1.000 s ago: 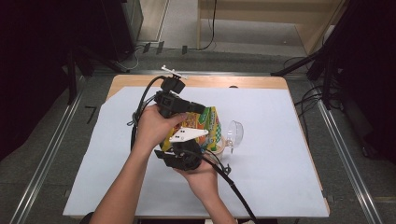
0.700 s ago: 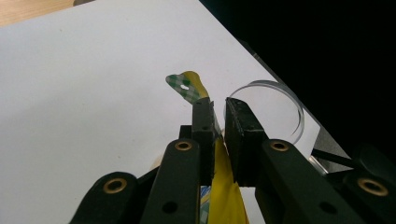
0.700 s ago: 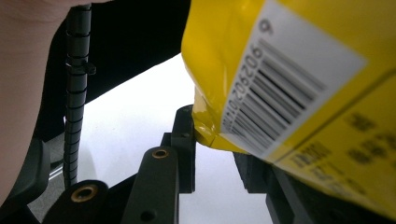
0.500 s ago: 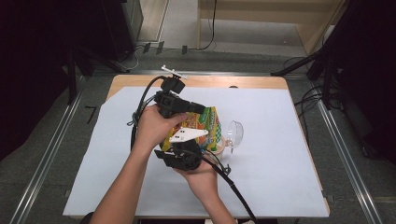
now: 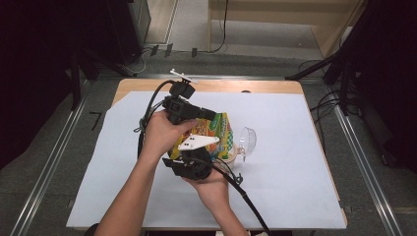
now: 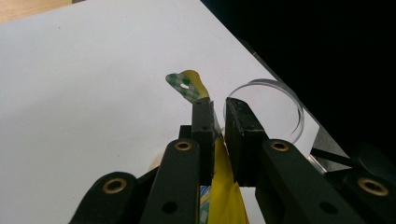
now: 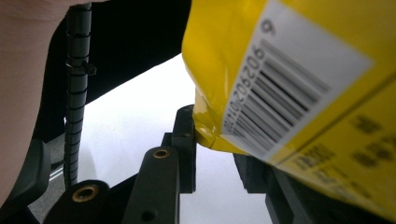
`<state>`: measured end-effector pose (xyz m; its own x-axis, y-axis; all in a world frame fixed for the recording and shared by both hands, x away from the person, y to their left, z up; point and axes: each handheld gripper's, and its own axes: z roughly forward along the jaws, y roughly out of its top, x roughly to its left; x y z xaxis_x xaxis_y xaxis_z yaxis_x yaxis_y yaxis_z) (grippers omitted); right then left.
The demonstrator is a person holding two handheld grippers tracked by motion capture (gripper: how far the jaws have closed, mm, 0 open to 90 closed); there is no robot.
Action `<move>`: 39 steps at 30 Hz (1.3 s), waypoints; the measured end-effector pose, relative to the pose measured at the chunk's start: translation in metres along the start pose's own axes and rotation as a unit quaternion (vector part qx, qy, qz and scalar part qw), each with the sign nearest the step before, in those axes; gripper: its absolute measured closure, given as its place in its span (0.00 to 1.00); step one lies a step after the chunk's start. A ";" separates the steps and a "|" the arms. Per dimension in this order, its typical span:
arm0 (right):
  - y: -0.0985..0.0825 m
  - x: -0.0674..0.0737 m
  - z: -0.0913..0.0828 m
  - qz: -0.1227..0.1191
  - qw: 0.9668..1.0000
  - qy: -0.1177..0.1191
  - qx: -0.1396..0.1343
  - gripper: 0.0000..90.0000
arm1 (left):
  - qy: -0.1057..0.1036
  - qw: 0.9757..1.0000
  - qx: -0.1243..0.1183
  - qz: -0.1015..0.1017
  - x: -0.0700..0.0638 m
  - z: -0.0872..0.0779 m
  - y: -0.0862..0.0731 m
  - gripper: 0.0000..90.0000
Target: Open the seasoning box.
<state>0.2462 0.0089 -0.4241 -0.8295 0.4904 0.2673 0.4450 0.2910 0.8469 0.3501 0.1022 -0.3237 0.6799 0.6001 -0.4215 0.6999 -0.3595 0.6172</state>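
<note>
Snack bag (image 5: 212, 132) held up over mid-desk (image 5: 295, 162), pinched from both ends as if for tearing open or tipping toward clear bowl (image 5: 247, 141) just right. Left tool (image 6: 216, 122) clamped narrow on yellow top edge, checked hang tab beyond. Right tool (image 7: 219, 154) gripping lower corner, apparently as counter-hold. Barcode digits partly legible: "9", "206206"; brand unreadable.

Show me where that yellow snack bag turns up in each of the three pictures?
High view: the yellow snack bag sits mid-table between both hands.
Left gripper view: its edge and checkered tab rise between the fingers, bottom centre.
Right gripper view: upper right, barcode side.
Shared landmark: the white table cover.
</note>
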 end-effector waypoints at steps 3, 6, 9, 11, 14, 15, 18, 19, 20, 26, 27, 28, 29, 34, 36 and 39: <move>0.000 0.000 0.001 0.000 1.000 0.000 -0.001 0.81 | 0.000 1.000 0.003 -0.001 0.000 0.000 0.000 0.92; 0.000 0.001 0.000 0.001 1.000 0.002 0.000 0.81 | 0.000 1.000 0.001 -0.001 0.000 0.000 0.000 0.91; 0.000 0.001 -0.001 0.003 1.000 0.003 -0.002 0.81 | 0.001 1.000 -0.003 0.002 -0.003 0.000 0.000 0.91; 0.000 0.001 -0.002 0.001 1.000 0.003 -0.002 0.82 | 0.001 1.000 -0.002 0.006 -0.005 -0.001 0.001 0.91; 0.001 0.002 -0.003 0.001 1.000 0.005 -0.006 0.82 | -0.001 1.000 -0.002 0.003 -0.006 -0.003 0.001 0.91; 0.001 0.003 -0.003 0.000 1.000 0.005 -0.006 0.81 | -0.001 1.000 -0.003 0.003 -0.006 -0.003 0.001 0.90; 0.002 0.005 -0.004 -0.001 1.000 0.007 -0.008 0.81 | -0.002 1.000 -0.001 0.001 -0.005 -0.004 0.001 0.90; 0.002 0.006 -0.005 -0.001 1.000 0.006 -0.007 0.81 | -0.002 1.000 -0.001 0.001 -0.005 -0.004 0.001 0.90; 0.002 0.006 -0.004 -0.002 1.000 0.006 -0.007 0.81 | -0.002 1.000 -0.001 0.001 -0.005 -0.004 0.001 0.90; 0.003 0.006 -0.004 0.000 1.000 0.006 -0.007 0.81 | -0.001 1.000 -0.004 0.002 -0.006 -0.004 0.001 0.90; 0.003 0.006 -0.004 0.000 1.000 0.006 -0.007 0.81 | -0.001 1.000 -0.003 0.003 -0.006 -0.004 0.001 0.90; 0.002 0.006 -0.004 -0.001 1.000 0.005 -0.006 0.81 | -0.003 1.000 -0.004 0.003 -0.007 -0.004 0.001 0.90; 0.002 0.005 -0.004 -0.001 1.000 0.004 -0.005 0.81 | -0.001 1.000 -0.003 0.005 -0.007 -0.003 0.001 0.90; 0.002 0.005 -0.004 -0.001 1.000 0.002 -0.007 0.81 | -0.001 1.000 -0.003 0.005 -0.007 -0.003 0.001 0.90; 0.002 0.005 -0.004 -0.001 1.000 0.001 -0.006 0.81 | 0.000 1.000 -0.002 0.005 -0.007 -0.003 0.001 0.90; 0.001 0.006 -0.004 -0.004 1.000 -0.002 -0.004 0.81 | -0.001 1.000 -0.005 0.004 -0.008 -0.003 0.000 0.90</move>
<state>0.2406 0.0085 -0.4193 -0.8319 0.4908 0.2590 0.4357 0.2886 0.8526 0.3438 0.1000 -0.3181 0.6860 0.5961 -0.4173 0.6920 -0.3573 0.6272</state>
